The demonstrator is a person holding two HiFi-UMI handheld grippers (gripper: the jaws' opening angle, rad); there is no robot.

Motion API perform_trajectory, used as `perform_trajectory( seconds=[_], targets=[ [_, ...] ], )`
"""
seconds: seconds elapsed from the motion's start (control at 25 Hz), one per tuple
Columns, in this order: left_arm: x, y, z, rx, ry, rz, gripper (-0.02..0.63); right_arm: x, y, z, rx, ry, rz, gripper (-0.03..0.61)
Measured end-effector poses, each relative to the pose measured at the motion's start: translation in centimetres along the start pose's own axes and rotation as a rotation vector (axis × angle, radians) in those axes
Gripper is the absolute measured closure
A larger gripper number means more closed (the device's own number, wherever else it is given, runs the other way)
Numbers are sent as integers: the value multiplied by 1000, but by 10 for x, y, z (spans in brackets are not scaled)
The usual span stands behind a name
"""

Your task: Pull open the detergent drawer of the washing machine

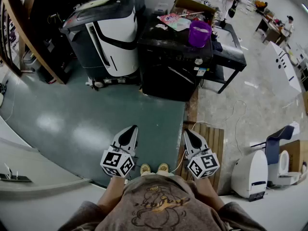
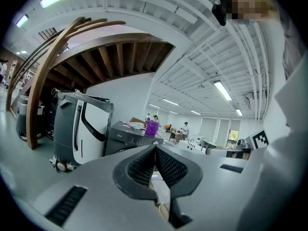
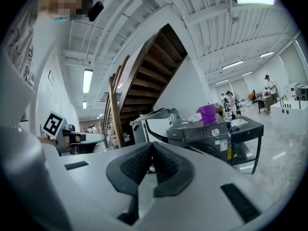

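Observation:
The black front-loading washing machine point(image 1: 173, 61) stands a few steps ahead of me on the floor, with its control knob point(image 1: 198, 61) on the top panel. It also shows in the left gripper view point(image 2: 126, 137) and the right gripper view point(image 3: 204, 131). From this distance I cannot pick out the detergent drawer. My left gripper point(image 1: 131, 129) point(image 2: 155, 147) and right gripper point(image 1: 188, 132) point(image 3: 153, 144) are held close to my body, far from the machine. Both point roughly level, jaws shut with nothing between them.
A purple bucket point(image 1: 199, 32) and papers sit on the washer. A grey-and-white machine point(image 1: 108, 32) stands to its left, a black sink table point(image 1: 231, 44) to its right. A wooden stair frame point(image 1: 29, 37) is at far left. A wooden pallet point(image 1: 214, 138) and white toilets point(image 1: 252, 172) lie at right.

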State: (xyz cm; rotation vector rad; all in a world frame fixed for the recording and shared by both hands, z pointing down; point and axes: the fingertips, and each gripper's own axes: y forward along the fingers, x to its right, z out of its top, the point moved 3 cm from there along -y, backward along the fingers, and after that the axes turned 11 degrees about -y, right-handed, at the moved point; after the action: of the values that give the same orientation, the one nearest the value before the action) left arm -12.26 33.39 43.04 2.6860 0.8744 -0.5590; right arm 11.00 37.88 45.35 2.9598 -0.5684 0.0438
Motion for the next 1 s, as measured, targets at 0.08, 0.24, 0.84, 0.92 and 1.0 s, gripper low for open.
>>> perform_trajectory(
  seconds=[0.08, 0.24, 0.84, 0.92, 1.0],
  targets=[
    [2, 1, -2, 1, 1, 2, 591, 1, -1, -1, 0, 2, 2, 580],
    [5, 2, -5, -3, -5, 12, 591, 6, -3, -3, 0, 25, 6, 578],
    [17, 33, -11, 36, -4, 61, 591, 45, -13, -19, -17, 32, 40, 577],
    [16, 39, -11, 41, -4, 66, 591, 51, -8, -17, -15, 27, 43, 578],
    [14, 45, -10, 43, -6, 67, 591, 55, -2, -15, -13, 18, 52, 577]
  ],
)
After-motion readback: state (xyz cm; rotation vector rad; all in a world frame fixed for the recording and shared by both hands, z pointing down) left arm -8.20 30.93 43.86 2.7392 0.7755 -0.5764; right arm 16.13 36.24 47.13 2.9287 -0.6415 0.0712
